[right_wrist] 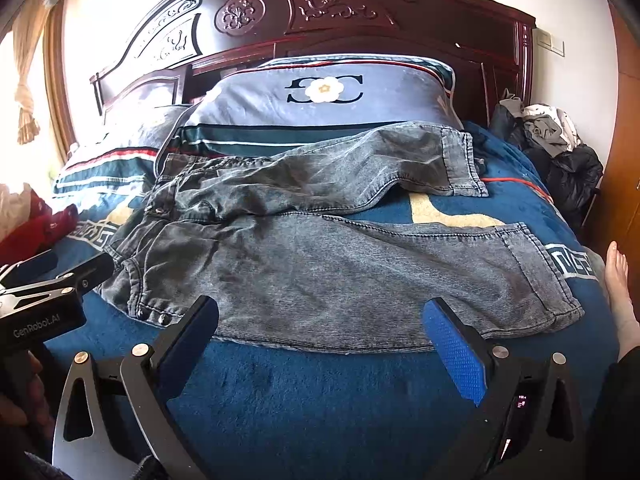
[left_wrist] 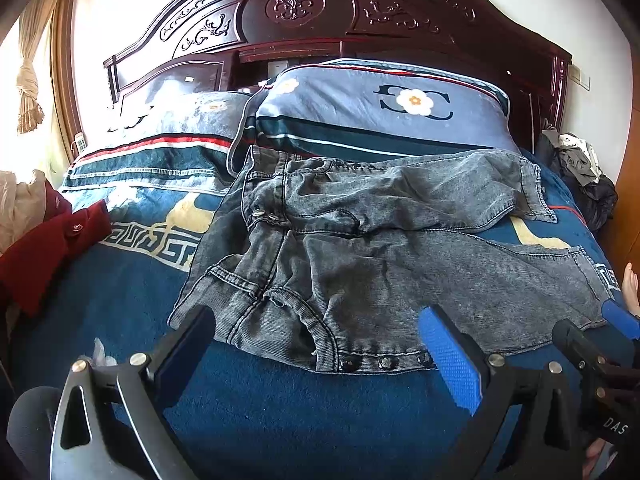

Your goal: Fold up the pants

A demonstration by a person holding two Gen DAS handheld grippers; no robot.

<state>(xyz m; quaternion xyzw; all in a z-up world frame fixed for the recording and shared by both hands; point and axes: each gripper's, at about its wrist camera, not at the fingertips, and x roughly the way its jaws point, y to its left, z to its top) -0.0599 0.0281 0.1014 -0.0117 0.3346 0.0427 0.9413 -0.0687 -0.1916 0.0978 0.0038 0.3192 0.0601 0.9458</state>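
Fuzzy blue bed (left_wrist: 300, 408) runs bare along its near edge. Above that strip, washed grey denim pants (left_wrist: 360, 248) sprawl, legs splayed rightward, below the pillow (left_wrist: 380, 112). Left hand-held gripper (left_wrist: 320, 344) and right hand-held gripper (right_wrist: 324, 340) hover at the pants' near hem, both spread wide, nothing between them.

**Clear blanket under both sets of jaws**

Between your wide-open jaws lies bare blue blanket (right_wrist: 320, 400); the pants (right_wrist: 340, 272) begin just ahead. Beyond them the pillows (right_wrist: 320, 92) and headboard (right_wrist: 360, 12) block the way. Left, a red garment (left_wrist: 48, 248); right, a clothes pile (right_wrist: 560, 152).
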